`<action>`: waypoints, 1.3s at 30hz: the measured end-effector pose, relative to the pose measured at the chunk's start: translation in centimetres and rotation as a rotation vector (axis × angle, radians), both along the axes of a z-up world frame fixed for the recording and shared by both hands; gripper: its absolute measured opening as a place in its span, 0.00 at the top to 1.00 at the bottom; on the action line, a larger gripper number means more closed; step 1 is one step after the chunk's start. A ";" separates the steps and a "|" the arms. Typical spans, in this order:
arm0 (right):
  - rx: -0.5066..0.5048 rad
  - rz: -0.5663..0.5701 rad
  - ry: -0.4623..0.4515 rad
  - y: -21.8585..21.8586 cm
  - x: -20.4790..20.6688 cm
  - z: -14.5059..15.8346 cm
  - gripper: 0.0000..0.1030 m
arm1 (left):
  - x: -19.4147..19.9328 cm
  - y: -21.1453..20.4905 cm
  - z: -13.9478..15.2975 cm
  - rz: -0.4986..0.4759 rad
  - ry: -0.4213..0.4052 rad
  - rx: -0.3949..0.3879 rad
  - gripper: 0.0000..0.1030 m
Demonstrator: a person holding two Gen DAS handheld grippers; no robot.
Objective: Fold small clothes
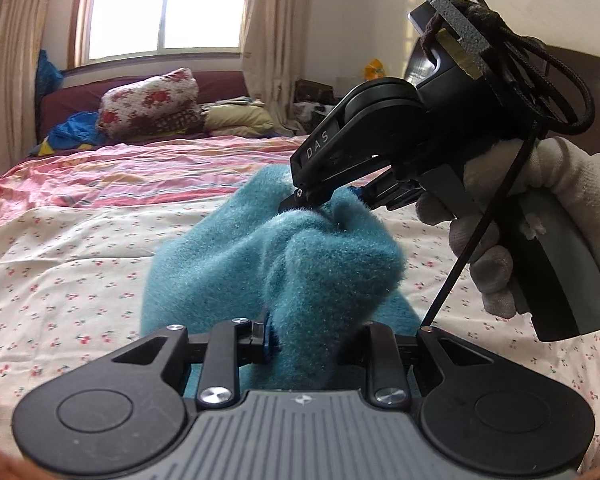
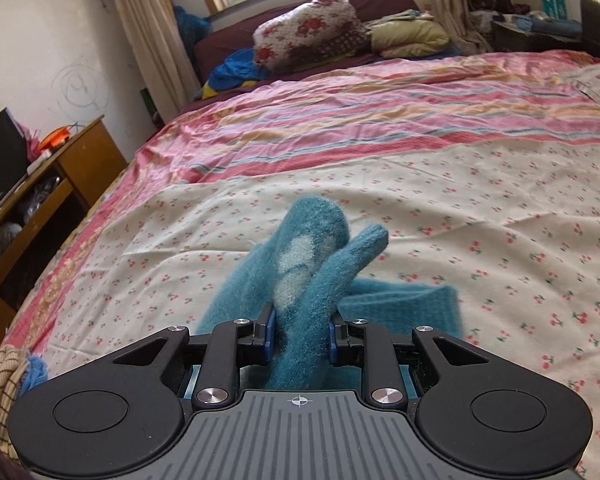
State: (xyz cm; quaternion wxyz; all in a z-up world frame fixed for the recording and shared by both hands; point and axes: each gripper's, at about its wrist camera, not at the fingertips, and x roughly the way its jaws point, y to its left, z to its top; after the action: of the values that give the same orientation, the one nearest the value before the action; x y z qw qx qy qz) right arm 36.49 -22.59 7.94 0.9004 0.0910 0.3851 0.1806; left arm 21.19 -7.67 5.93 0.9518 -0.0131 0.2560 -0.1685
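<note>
Socks (image 2: 300,280), teal and fuzzy, hang above the bed (image 2: 460,208), pinched at both ends. The right gripper (image 2: 300,336) is clenched on one bunched end, its blue pads pressing the fabric from either side. The left gripper (image 1: 304,336) is likewise clamped on fabric close against its jaws. From the left wrist view the bundle's long axis runs from the near jaws up and away toward the right gripper (image 1: 300,200), which a gloved hand (image 1: 540,216) holds and which bears the letters "DAS". Both hands sit close together, so the fold likely turns on bringing the ends together. No other writing is readable.
</note>
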 end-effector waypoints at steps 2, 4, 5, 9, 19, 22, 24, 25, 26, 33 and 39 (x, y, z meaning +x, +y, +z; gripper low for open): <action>0.010 -0.009 0.009 -1.1 0.0 -0.5 0.78 | 0.1 -0.8 -0.2 -0.011 0.005 0.011 0.69; 0.023 -0.019 0.022 -2.0 0.2 -1.2 0.78 | 0.3 -1.7 -0.5 -0.018 0.013 0.026 0.69; 0.028 -0.026 0.033 -2.4 0.4 -1.6 0.78 | 0.6 -2.1 -0.7 -0.020 0.018 0.033 0.69; 0.047 -0.046 0.062 -3.9 0.9 -3.4 0.78 | 0.5 -3.9 -1.2 -0.040 0.009 0.089 0.69; 0.144 -0.077 0.097 -7.4 0.8 -6.2 0.77 | -0.1 -7.2 -2.7 -0.074 -0.027 0.207 0.69; 0.169 -0.086 0.100 -8.2 0.7 -6.7 0.76 | -0.5 -8.1 -3.1 -0.083 -0.048 0.249 0.69; 0.204 -0.095 0.106 -8.9 0.6 -7.1 0.76 | -0.8 -8.5 -3.3 -0.093 -0.061 0.278 0.69; 0.222 -0.099 0.111 -9.3 0.6 -7.4 0.76 | -0.9 -8.7 -3.5 -0.098 -0.063 0.288 0.69; 0.236 -0.105 0.116 -9.6 0.5 -7.7 0.75 | -1.0 -8.9 -3.7 -0.102 -0.065 0.297 0.69; 0.243 -0.137 0.112 -10.9 -0.6 -7.8 0.67 | -0.9 -9.6 -3.8 -0.107 -0.075 0.328 0.67; 0.262 -0.139 0.051 -12.5 -3.8 -5.6 0.67 | -1.0 -9.5 -3.7 -0.103 -0.072 0.314 0.63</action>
State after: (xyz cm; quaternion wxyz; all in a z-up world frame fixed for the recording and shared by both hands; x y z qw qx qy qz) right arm 32.65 -35.13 2.30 0.8811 0.2388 0.3738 0.1642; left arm 20.21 -17.18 2.28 0.9408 0.1548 0.2454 -0.1752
